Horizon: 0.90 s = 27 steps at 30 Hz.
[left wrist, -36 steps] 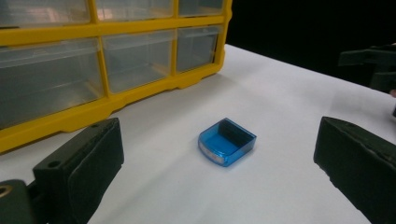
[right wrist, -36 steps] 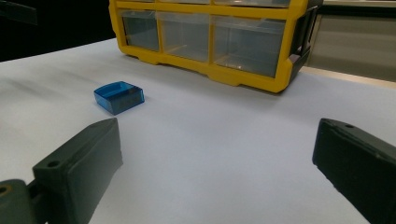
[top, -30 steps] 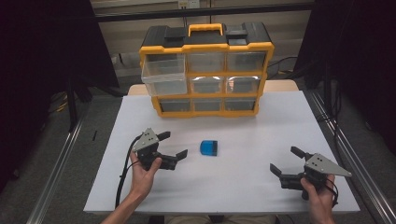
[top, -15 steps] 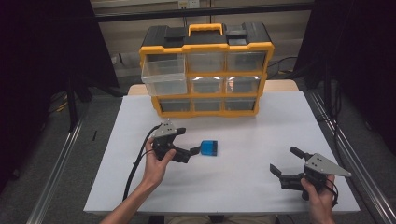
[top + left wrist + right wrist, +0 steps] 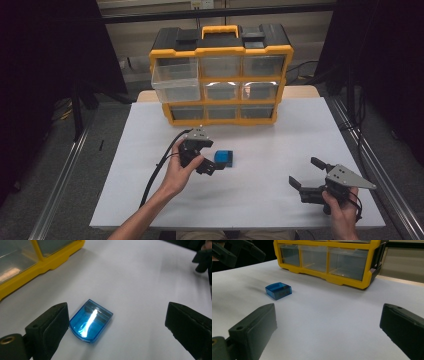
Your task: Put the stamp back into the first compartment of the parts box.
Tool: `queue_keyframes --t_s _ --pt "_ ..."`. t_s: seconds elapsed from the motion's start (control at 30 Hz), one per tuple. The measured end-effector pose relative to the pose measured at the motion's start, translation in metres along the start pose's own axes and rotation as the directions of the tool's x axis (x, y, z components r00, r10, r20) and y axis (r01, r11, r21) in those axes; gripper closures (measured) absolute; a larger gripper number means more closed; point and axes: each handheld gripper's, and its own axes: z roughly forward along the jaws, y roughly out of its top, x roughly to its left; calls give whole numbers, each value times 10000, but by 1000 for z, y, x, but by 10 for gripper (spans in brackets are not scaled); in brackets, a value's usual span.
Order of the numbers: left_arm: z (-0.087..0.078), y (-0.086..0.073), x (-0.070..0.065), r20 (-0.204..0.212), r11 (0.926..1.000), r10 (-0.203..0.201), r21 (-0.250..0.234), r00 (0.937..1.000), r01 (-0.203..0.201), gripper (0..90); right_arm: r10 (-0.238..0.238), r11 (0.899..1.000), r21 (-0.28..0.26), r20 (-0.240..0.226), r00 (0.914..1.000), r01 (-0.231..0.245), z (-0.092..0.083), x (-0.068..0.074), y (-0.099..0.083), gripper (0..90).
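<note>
Left gripper (image 5: pixel 216 164) is brought up to blue box (image 5: pixel 225 158), jaws just narrowing slightly, spread, nothing pinched; right gripper (image 5: pixel 306 176) parked, spread.

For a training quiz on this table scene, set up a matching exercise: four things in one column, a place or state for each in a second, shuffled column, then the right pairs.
Things:
1. blue box
2. top-left drawer of the yellow organizer
3. left gripper
4. right gripper

Places or states:
A. pulled out, clear
B. open, off by the table's near right corner
C. flat on the white table, between two jaws and unclamped
D. open, jaws just closing a little, beside the box

Pairs: 1-C, 2-A, 3-D, 4-B
</note>
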Motion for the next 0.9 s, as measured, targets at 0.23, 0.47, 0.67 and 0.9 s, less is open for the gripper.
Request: queue_keyframes --t_s 0.23,0.47,0.67,0.9 --pt "11 7 6 479 9966 539 593 9974 -567 53 8 10000 10 -22 10000 -8 0 0 0 6" --pt "27 11 10 1185 9846 977 1329 9881 -1133 51 -4 10000 1 -59 10000 4 1 0 0 6" --pt "39 13 19 1286 9788 1214 1493 9842 -1402 43 25 10000 43 -88 10000 -25 0 0 0 6" --pt "56 10 29 1604 9605 1452 2137 9763 -1780 53 -7 10000 65 -139 9999 8 1 0 -1 6"
